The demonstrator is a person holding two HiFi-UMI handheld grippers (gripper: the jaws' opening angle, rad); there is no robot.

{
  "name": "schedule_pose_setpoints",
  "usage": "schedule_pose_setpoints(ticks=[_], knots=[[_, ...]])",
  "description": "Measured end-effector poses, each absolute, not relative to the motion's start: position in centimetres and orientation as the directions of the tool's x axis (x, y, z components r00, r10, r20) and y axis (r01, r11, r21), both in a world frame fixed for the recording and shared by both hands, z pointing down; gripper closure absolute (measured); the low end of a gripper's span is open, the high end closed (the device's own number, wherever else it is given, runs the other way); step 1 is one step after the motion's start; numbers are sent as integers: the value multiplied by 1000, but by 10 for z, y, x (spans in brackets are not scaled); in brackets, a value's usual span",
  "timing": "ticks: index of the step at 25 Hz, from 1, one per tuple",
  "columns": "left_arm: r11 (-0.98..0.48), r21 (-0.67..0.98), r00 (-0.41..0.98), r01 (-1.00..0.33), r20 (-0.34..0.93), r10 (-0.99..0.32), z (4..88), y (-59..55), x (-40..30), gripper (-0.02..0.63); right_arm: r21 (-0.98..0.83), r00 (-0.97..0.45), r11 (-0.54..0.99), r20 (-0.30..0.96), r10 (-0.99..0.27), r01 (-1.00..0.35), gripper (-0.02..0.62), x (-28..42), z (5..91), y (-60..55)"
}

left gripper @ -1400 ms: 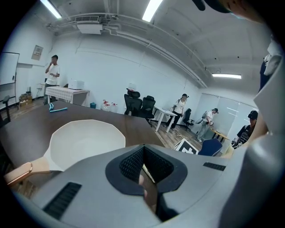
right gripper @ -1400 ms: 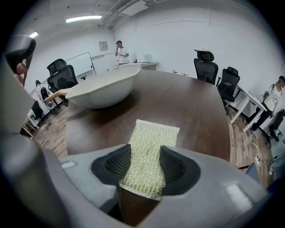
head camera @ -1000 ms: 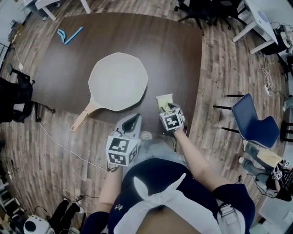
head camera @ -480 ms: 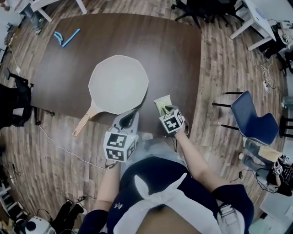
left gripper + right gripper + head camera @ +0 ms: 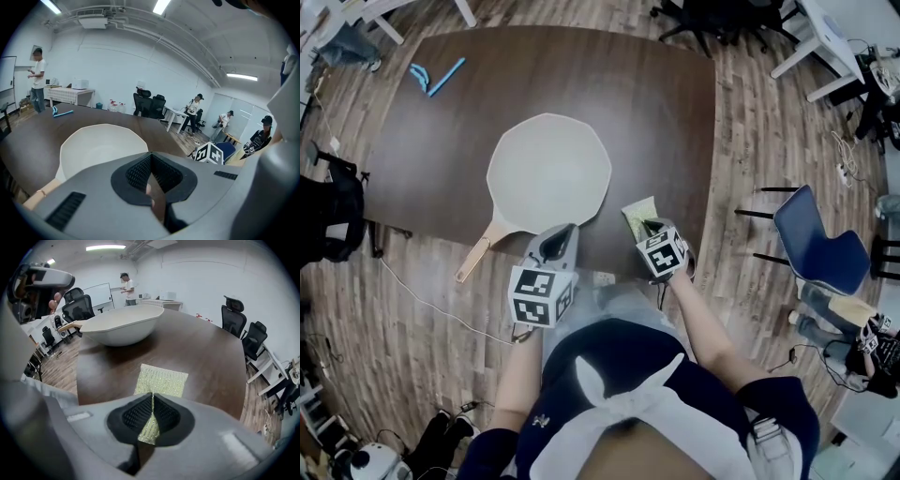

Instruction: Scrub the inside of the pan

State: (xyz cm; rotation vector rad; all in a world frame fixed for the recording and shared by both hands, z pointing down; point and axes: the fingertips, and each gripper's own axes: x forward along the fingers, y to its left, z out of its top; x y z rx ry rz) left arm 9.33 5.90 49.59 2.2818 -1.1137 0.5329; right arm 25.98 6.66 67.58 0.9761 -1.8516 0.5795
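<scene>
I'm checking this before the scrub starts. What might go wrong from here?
The right gripper has just closed on only the near edge of the pad, so the pad may slip out when lifted. The pan lies unheld, its handle past the edge of the table; scrubbing may shove it.
</scene>
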Motion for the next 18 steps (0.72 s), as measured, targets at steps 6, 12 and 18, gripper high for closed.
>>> schedule_pose_setpoints(ticks=[6, 12, 18], knots=[[-476, 324, 571, -817, 565, -595, 501, 52, 64, 604, -5, -262, 544, 880, -396, -839, 588, 257, 667, 59], [-434, 316, 533, -844, 582, -614, 507, 49, 35, 604, 11, -260, 528, 862, -436, -849, 588, 255, 652, 45], [-400, 306, 500, -864, 613, -612, 513, 46, 12, 604, 11, -284, 508, 819, -499, -861, 588, 250, 624, 25]])
